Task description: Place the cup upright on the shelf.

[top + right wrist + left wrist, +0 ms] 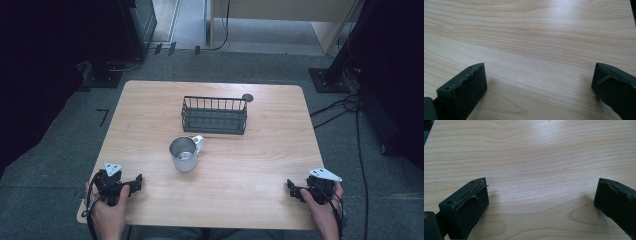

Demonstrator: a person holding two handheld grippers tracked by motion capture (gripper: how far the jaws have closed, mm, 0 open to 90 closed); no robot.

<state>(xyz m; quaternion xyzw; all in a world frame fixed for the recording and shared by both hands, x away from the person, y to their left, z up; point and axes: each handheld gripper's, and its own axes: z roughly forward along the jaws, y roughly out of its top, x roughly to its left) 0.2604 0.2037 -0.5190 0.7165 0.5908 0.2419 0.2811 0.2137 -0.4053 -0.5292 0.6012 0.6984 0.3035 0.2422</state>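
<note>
A metal mug (pixel 184 153) with a pale handle stands upright near the middle of the wooden table (pixel 250 165). Behind it sits a dark wire basket (pixel 214 115). At the table's front left a hand holds my left gripper (pixel 136 184), open, its jaws pointing right over bare wood (pixel 541 192). At the front right edge my right gripper (pixel 294 190) rests in the other hand, also open, with nothing but wood (pixel 539 75) between its jaws. Both grippers are well apart from the mug and the basket.
A small dark round disc (pixel 247 97) lies on the table just behind the basket's right end. Around the table, grey carpet carries cables (pixel 357 125) at the right and dark stands at the back corners.
</note>
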